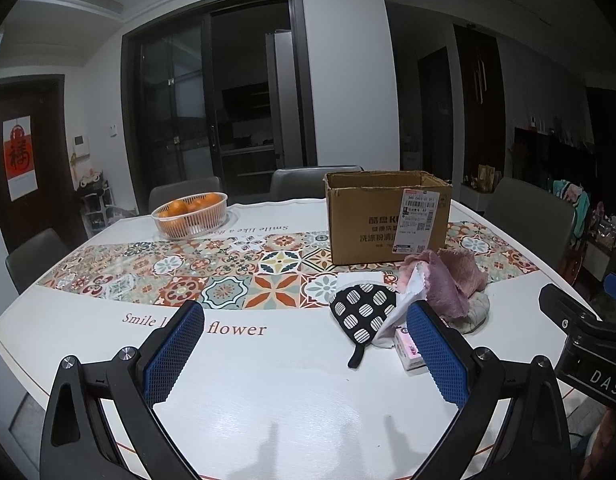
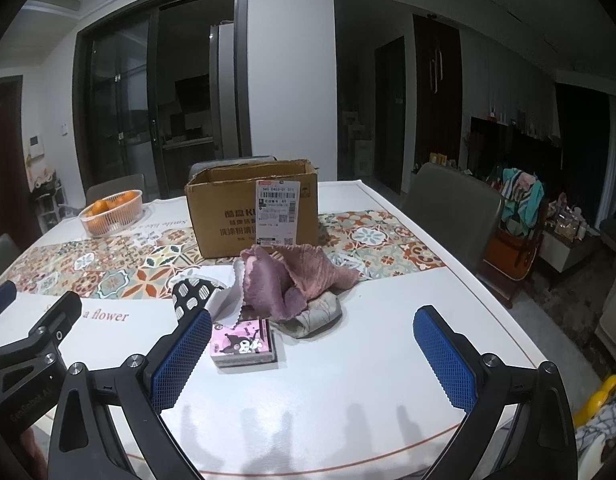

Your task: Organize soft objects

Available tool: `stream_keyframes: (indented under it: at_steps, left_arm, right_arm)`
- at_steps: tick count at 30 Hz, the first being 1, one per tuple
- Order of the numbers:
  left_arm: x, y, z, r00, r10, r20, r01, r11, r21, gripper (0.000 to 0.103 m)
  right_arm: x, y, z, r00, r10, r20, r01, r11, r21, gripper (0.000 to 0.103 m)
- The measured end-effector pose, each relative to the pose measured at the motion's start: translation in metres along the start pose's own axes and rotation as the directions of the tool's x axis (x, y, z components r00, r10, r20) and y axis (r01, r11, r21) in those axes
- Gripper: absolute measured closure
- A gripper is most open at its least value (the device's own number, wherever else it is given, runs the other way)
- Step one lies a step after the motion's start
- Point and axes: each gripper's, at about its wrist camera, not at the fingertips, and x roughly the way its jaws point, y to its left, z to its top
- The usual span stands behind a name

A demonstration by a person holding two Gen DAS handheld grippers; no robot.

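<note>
A heap of soft things lies on the white table in front of an open cardboard box (image 1: 388,216) (image 2: 252,208). It holds a purple fleece cloth (image 1: 452,280) (image 2: 292,276), a black mitt with white dots (image 1: 362,312) (image 2: 190,296), a white cloth (image 1: 404,304) (image 2: 224,300), a grey padded piece (image 2: 314,314) and a small pink tissue pack (image 1: 408,352) (image 2: 244,344). My left gripper (image 1: 304,328) is open with nothing between its fingers, near and left of the heap. My right gripper (image 2: 312,334) is open too, just short of the heap, the pack beside its left finger.
A clear basket of oranges (image 1: 190,214) (image 2: 110,212) stands at the far left of the patterned runner (image 1: 228,276). Grey chairs (image 2: 452,208) ring the table. The right table edge (image 2: 508,312) drops to a cluttered floor.
</note>
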Motion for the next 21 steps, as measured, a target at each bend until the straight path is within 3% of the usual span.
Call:
stream_keyframes:
  at_steps: [21]
  left_arm:
    - [-0.0042, 0.0025, -0.0006, 1.000, -0.001, 0.010, 0.002, 1.000, -0.004, 0.000]
  right_arm:
    - [-0.0074, 0.0035, 0.0016, 1.000, 0.000, 0.021, 0.000, 1.000, -0.012, 0.000]
